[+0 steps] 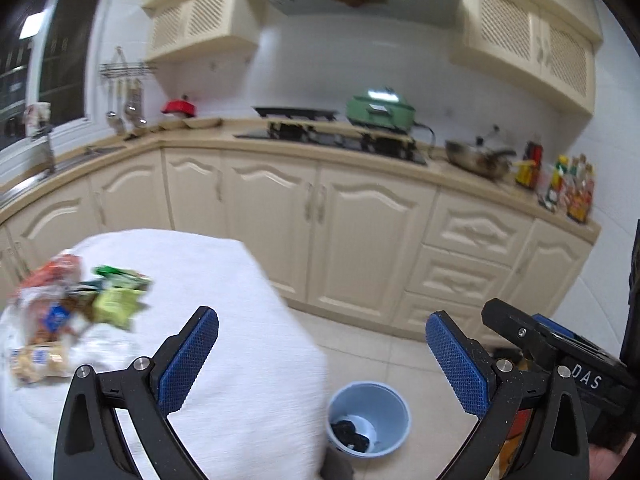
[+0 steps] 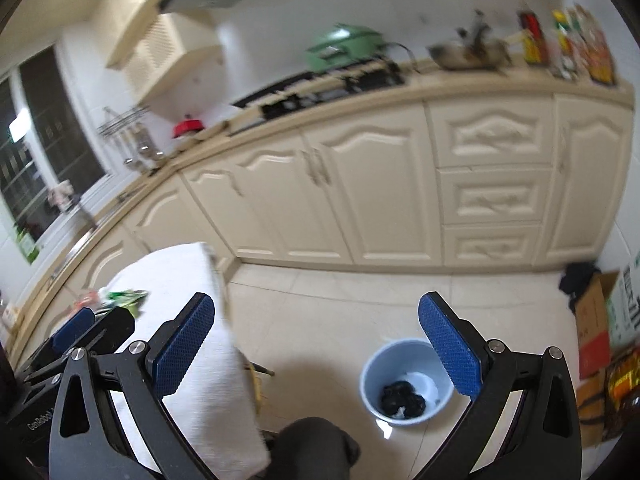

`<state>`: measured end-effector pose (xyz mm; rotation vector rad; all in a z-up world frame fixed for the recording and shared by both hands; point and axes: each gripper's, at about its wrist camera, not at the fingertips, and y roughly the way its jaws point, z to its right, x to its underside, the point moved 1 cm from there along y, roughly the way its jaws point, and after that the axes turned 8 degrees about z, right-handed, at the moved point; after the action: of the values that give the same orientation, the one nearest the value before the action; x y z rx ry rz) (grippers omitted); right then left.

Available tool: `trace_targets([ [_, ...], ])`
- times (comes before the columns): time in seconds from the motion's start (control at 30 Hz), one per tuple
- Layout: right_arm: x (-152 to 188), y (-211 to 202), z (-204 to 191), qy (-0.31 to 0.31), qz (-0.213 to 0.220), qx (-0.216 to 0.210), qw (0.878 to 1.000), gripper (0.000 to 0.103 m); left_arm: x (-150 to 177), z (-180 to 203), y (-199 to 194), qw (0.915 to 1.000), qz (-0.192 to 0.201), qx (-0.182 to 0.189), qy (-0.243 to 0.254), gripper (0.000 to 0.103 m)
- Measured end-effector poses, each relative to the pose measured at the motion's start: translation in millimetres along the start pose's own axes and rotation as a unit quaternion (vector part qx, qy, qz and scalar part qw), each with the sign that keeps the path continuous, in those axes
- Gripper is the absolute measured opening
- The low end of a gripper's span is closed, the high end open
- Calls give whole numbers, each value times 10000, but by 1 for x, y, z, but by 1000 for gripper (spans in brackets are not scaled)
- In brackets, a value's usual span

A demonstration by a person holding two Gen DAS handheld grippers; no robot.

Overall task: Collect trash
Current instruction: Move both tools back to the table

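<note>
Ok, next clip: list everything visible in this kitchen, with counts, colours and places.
wrappers: several, orange, green, yellow, piled on the table's far left
table: one, white cloth cover, left of the bin
bin: one, light blue, on the floor, dark trash inside
electric pot: one, green, on the counter
wok: one, dark, right of the stove
bottles: several, counter's right end
cardboard boxes: some, floor, far right
left gripper: open, empty
right gripper: open, empty

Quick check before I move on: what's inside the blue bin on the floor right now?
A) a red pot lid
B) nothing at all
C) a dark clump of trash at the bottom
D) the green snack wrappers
C: the blue bin holds only a dark clump at its bottom, while the green wrappers lie on the white table.
</note>
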<state>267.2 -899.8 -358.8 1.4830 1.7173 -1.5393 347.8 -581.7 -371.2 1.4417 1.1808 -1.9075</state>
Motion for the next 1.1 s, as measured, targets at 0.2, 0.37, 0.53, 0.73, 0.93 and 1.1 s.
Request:
trace_targets([
  [0.2, 2, -11, -72, -516, 99, -522, 9973, 103, 5, -33, -52, 9973, 407, -572, -197, 102],
  [0.37, 10, -12, -137, -992, 124, -1030, 9897, 103, 26, -60, -83, 9909, 651, -1133, -328, 102],
  [0.53, 24, -9, -193, -1455, 80, -1393, 9795, 103, 45, -93, -114, 9826, 731, -1638, -491, 102],
  [0.73, 50, 14, -247, -1870, -141, -1674, 9679, 103, 85, -119, -134, 9750, 527, -2061, -641, 102],
  [0.93, 70, 44, -270, -2121, -423, -1714, 9612, 103, 94, -133, -139, 9739, 259, -2103, -813, 102],
  [1.1, 84, 70, -278, -2249, -687, -1681, 9573, 103, 102, -131, -143, 9753, -11, -2111, -658, 102],
])
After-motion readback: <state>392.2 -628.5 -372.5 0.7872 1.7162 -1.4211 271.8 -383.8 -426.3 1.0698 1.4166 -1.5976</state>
